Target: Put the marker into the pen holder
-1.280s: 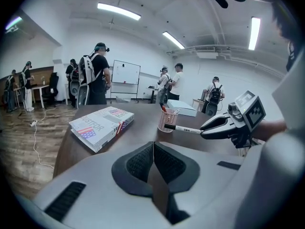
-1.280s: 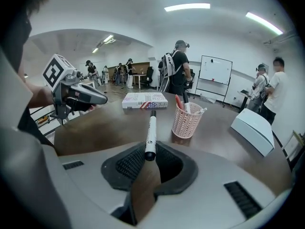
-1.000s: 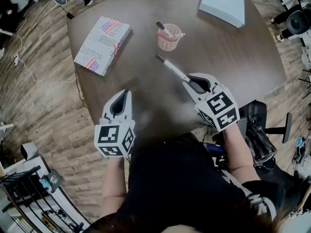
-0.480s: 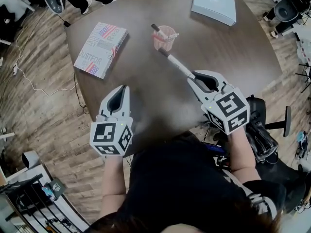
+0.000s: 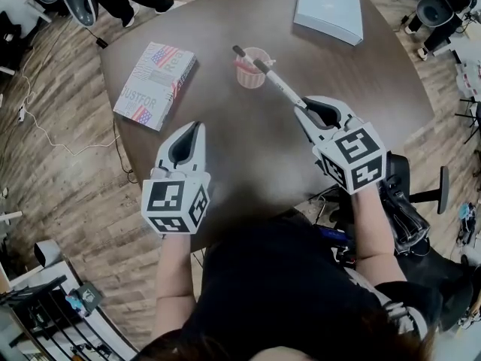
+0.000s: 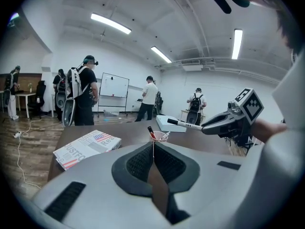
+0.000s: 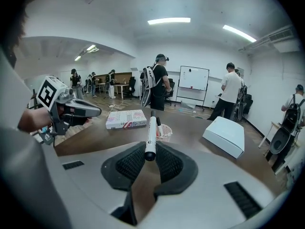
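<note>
The left gripper [image 5: 197, 128] hangs at 7 o'clock of the table [image 5: 248, 141], aimed toward 12, its jaws pressed together on nothing. The holder [image 5: 248, 76], a pink cup with pens in it, stands at 12 o'clock. The marker [image 5: 279, 86] is clamped by its rear end between the jaws of the right gripper [image 5: 301, 107]. This gripper is held above the table at 3 o'clock, pointing toward 11. The marker's barrel is white, and its black cap reaches the holder's rim.

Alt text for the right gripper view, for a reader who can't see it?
The right tool grips a white marker by its end, pointing it at a pen holder on a brown table. A book lies left of the holder, a white box right.
</note>
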`<state>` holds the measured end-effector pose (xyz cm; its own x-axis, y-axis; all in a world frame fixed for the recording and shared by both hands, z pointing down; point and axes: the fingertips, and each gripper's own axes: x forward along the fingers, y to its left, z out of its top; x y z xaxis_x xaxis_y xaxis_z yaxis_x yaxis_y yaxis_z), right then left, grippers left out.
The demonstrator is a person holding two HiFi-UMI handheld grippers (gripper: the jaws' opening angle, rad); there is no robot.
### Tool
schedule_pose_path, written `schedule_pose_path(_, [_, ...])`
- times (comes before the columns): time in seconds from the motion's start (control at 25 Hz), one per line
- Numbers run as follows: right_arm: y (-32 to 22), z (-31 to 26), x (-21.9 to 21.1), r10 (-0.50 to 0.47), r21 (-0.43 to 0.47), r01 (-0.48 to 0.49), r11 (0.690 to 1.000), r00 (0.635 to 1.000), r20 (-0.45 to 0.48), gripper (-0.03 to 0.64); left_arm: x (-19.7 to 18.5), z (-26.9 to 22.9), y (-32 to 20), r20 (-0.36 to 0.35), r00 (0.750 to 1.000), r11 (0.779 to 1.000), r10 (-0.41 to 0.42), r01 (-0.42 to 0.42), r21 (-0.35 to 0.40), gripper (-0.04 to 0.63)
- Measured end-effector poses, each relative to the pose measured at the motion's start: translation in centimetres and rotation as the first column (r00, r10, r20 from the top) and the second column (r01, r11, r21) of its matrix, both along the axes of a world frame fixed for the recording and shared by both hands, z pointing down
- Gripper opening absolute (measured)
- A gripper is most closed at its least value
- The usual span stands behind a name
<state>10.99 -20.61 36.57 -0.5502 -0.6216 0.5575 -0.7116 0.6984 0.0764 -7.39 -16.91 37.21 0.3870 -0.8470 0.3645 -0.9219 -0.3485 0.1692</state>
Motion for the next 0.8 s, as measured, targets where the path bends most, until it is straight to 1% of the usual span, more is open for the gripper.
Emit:
schedule_pose_path(0.16, [-1.8,1.8,-0.1,0.001,-0.016,-0.002,1.000,0.998,-0.061,0.084,0.5,0.2,-1.1,0.020,1.000,1.000,0.007,-0.007,0.000,0.032])
schedule_pose_path(0.48, [-4.3,4.5,-1.0,-0.009,-0.053,0.003,0.999,0.992,-0.124,0.084,0.2,1.6,-2.5,0.021,1.000,0.999,-0.013,0.014,-0.035,0.032])
schedule_pose_path(0.68, [-5.1,5.7,-1.5,-0.030,-0.053,0.021,0.998,0.983,-0.179,0.084,0.0,2.3,-3.2,0.015,1.000,0.999,-0.017,0.018,-0.051,0.032])
schedule_pose_path(0.8, [-5.7,6.0,-1.8,-0.039,-0.049,0.030,0.998,0.981,-0.192,0.085,0.1,2.7,-3.7,0.015,1.000,0.998,-0.015,0.016,-0.058,0.032])
